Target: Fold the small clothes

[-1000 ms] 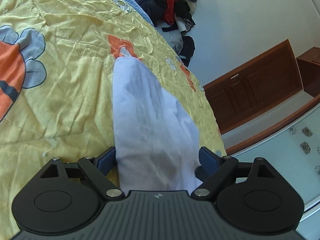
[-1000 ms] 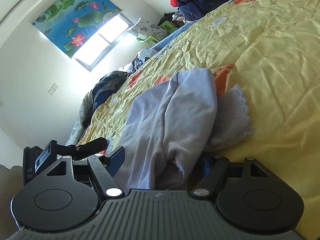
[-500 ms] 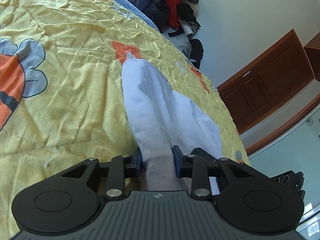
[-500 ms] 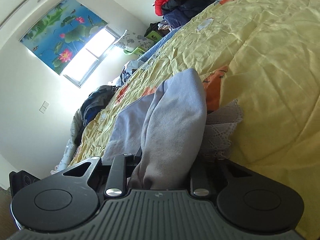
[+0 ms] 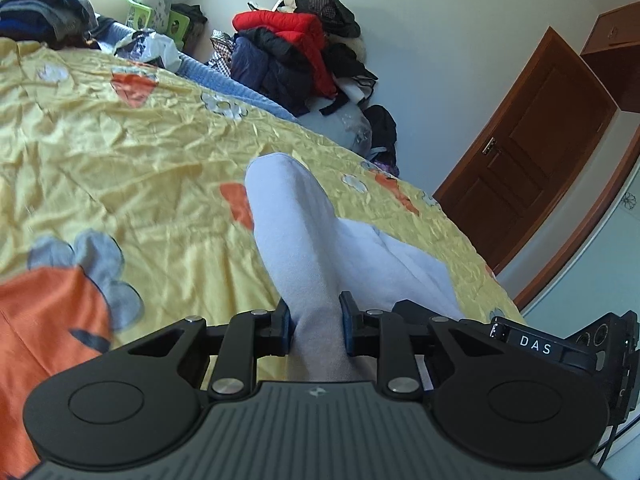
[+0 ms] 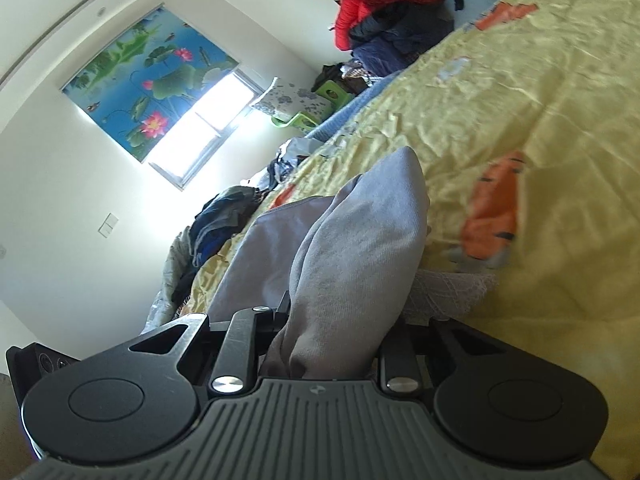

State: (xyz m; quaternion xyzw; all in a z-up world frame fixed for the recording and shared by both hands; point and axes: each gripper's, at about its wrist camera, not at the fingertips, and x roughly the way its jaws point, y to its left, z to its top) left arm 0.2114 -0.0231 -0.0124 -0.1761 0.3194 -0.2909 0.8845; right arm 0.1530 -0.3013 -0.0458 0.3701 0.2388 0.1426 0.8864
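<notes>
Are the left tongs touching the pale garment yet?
Touching. The left wrist view shows the left tongs shut on the garment, cloth pinched between both fingers.

Black hand-held gripper (image 5: 315,330) with ribbed grey housing, round discs, silver screws, blue finger pads.

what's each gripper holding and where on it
Both are shut on the pale garment: left gripper and right gripper each pinch a bunched edge nearest them.
</notes>
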